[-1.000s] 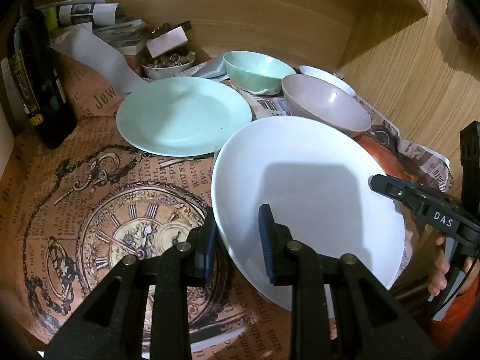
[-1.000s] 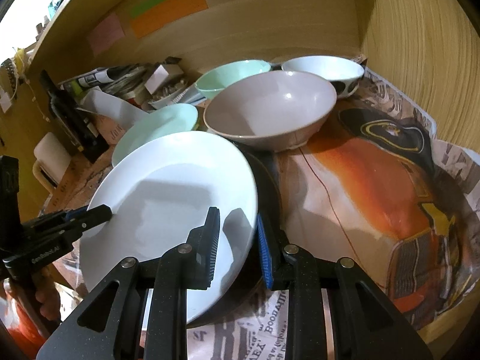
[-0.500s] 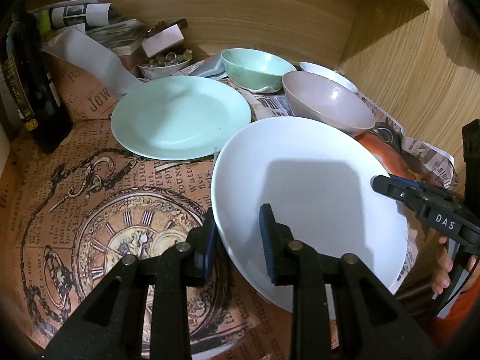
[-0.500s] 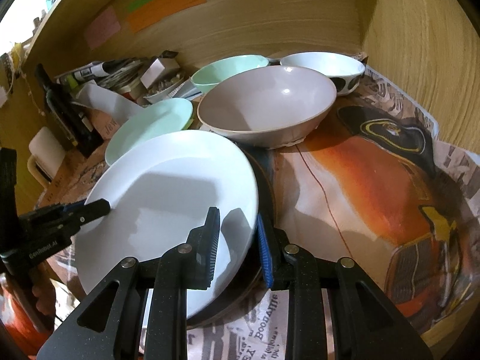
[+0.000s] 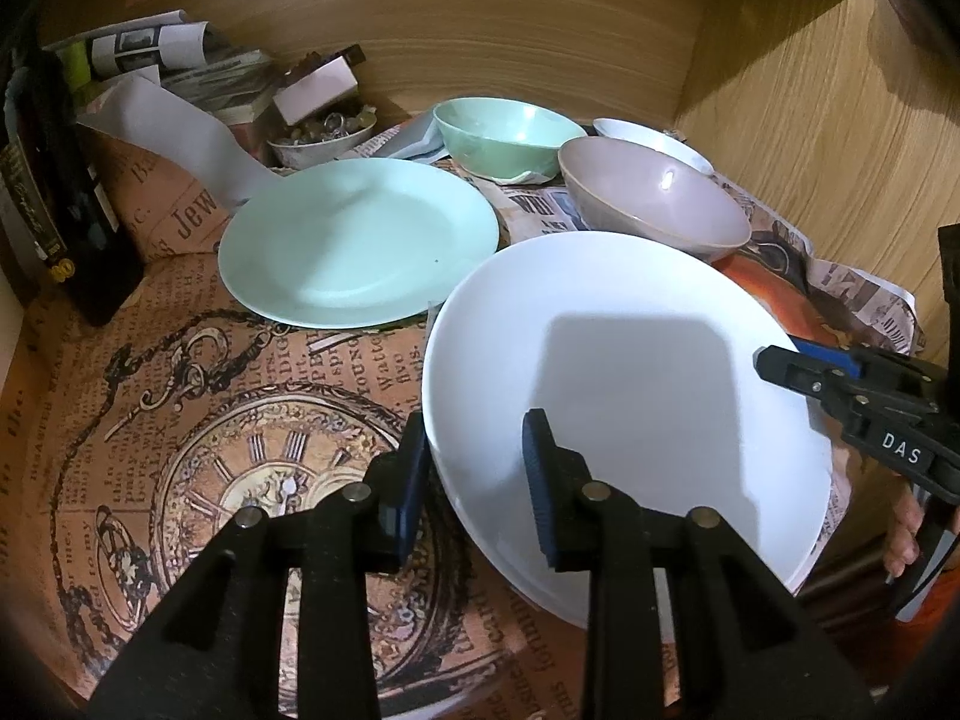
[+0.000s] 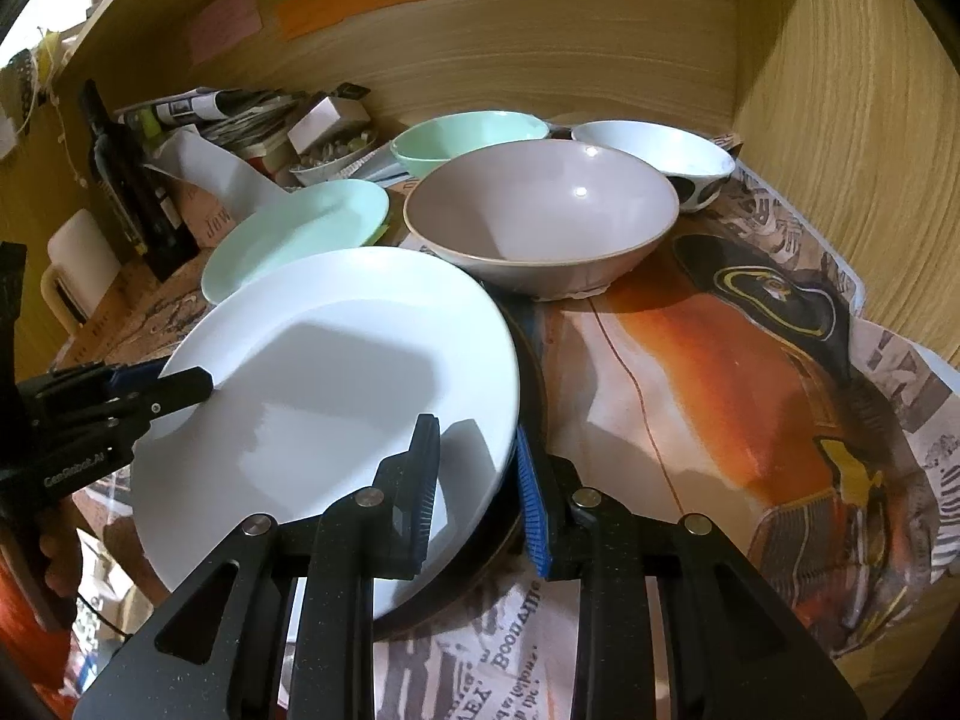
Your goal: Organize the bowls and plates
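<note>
A large white plate [image 5: 630, 396] is held off the table between both grippers. My left gripper [image 5: 474, 468] is shut on its left rim, my right gripper [image 6: 477, 468] on its right rim; the plate [image 6: 336, 390] tilts over a dark plate [image 6: 531, 396] beneath it. A mint plate [image 5: 360, 240] lies flat behind it to the left. A mauve bowl [image 6: 540, 210], a mint bowl [image 5: 504, 129] and a white bowl [image 6: 654, 147] stand at the back right.
Wooden walls [image 6: 852, 120] close the back and right. A dark bottle [image 5: 54, 192], folded papers [image 5: 174, 60] and a small dish of bits [image 5: 318, 135] crowd the back left. Printed newspaper [image 5: 198, 420] covers the table.
Both grippers have carried the white plate slightly forward and left, towards the mint plate. Their grip on the rims is the same.
</note>
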A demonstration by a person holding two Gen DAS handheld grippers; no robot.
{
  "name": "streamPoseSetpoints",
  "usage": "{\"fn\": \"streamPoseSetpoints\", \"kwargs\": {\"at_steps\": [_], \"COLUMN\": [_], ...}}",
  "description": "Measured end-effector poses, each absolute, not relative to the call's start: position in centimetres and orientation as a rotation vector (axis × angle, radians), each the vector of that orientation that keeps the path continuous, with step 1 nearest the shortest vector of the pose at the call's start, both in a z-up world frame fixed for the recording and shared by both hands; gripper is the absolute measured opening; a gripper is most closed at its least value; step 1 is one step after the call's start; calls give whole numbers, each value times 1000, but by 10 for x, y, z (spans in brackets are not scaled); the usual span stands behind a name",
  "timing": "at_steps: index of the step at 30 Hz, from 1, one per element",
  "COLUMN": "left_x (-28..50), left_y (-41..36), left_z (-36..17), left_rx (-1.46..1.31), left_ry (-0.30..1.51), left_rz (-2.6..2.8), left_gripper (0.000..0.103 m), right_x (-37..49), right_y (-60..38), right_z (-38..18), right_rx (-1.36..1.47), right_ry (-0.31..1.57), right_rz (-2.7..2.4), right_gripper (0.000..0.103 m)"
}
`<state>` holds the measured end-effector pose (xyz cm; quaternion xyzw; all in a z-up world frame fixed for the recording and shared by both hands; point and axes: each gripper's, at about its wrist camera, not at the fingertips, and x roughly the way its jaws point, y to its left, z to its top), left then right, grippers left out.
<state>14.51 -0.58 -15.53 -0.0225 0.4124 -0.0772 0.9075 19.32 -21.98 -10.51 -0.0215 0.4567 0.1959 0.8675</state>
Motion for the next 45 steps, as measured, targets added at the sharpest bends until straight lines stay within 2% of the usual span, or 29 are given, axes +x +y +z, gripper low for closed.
{"fn": "streamPoseSetpoints", "kwargs": {"at_steps": [3, 7, 10, 13, 17, 19, 22, 26, 30, 36, 45], "left_x": [145, 145, 144, 142, 135, 131, 127, 127, 134, 160, 214], "left_y": [-6, -10, -10, -6, 9, 15, 29, 50, 75, 104, 125], "left_z": [-156, -157, -157, -155, -146, -140, -126, -107, -92, -90, -125], "left_rx": [-34, -16, -11, -13, -48, -56, -70, -51, -63, -72, -116], "left_ry": [852, 850, 847, 847, 827, 810, 766, 695, 653, 667, 797], "left_rz": [-154, -157, -150, -138, -129, -120, -92, -15, 41, 95, 73], "left_gripper": [33, 34, 35, 39, 46, 49, 61, 80, 91, 91, 90], "right_x": [192, 186, 187, 188, 188, 189, 193, 199, 208, 226, 277], "right_y": [-221, -218, -219, -220, -219, -216, -211, -201, -186, -153, -104], "right_z": [-104, -96, -93, -91, -84, -79, -71, -64, -58, -54, -59], "right_rx": [-53, -143, -138, -117, -69, -51, -22, -25, -14, -29, -81], "right_ry": [949, 887, 886, 880, 865, 852, 831, 788, 767, 767, 845], "right_rz": [398, 334, 345, 354, 384, 403, 431, 430, 464, 524, 582], "right_gripper": [23, 38, 39, 39, 49, 49, 49, 58, 59, 60, 60]}}
